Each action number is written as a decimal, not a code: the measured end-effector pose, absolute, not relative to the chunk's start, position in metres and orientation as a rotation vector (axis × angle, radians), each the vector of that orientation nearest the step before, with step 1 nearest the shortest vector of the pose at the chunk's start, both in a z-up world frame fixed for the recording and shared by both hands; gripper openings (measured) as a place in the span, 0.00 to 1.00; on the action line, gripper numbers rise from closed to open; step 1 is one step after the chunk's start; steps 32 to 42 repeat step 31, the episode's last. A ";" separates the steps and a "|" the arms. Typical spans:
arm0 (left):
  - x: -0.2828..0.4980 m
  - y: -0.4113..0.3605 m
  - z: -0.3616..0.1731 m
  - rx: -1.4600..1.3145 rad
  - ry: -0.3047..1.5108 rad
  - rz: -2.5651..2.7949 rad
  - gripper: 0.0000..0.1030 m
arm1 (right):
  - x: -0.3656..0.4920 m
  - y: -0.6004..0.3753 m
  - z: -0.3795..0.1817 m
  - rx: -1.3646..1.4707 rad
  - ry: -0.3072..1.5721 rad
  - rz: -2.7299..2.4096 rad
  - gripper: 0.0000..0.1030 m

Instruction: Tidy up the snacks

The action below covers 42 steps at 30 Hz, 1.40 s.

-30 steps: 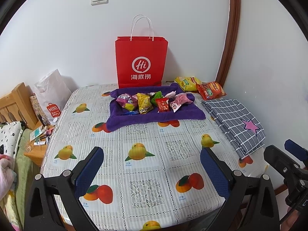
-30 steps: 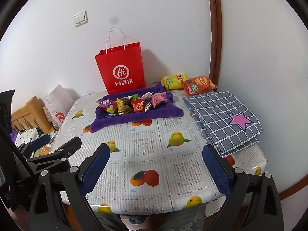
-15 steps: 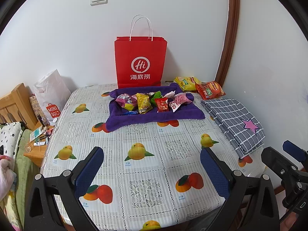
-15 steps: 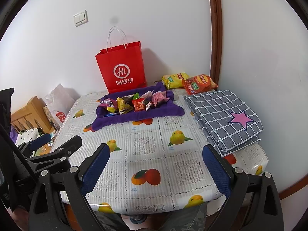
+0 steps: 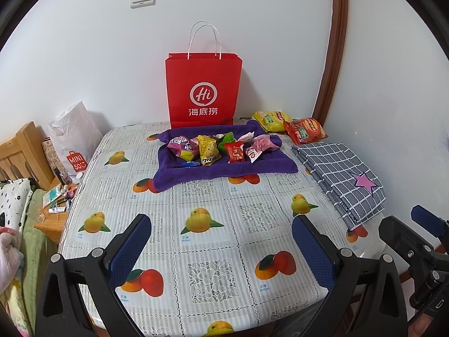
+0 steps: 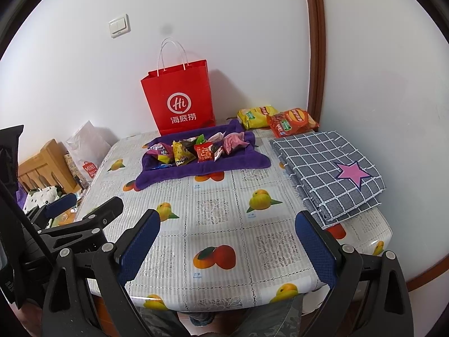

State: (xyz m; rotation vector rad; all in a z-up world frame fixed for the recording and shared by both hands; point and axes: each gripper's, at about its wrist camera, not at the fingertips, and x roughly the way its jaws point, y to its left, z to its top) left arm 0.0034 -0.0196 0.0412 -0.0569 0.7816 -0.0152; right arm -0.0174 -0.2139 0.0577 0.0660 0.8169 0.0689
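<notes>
Several small snack packets (image 5: 209, 151) (image 6: 196, 151) lie on a purple cloth (image 5: 252, 165) (image 6: 238, 163) at the back of the table. A yellow chip bag (image 5: 270, 120) (image 6: 256, 116) and a red chip bag (image 5: 304, 130) (image 6: 293, 120) lie behind it at the right. A red paper bag (image 5: 203, 90) (image 6: 179, 101) stands against the wall. My left gripper (image 5: 221, 241) is open and empty over the table's front. My right gripper (image 6: 227, 238) is open and empty, also over the front edge.
A folded grey checked cloth with a pink star (image 5: 342, 177) (image 6: 328, 168) lies at the right. The table has a fruit-print cover (image 5: 207, 224). A white Miniso bag (image 5: 74, 137) and a wooden bedside stand (image 5: 53, 213) are left of the table.
Both grippers have drifted slightly; the view has shifted a little. Nothing on the table has moved.
</notes>
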 end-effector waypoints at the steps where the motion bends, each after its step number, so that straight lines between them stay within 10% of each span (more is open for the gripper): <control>1: 0.003 -0.020 0.041 -0.058 0.781 -0.014 0.98 | -0.017 -0.214 0.058 0.066 0.817 0.069 0.93; 42: 0.017 -0.016 0.027 -0.035 0.788 -0.020 0.98 | -0.003 -0.215 0.036 0.086 0.849 0.098 0.93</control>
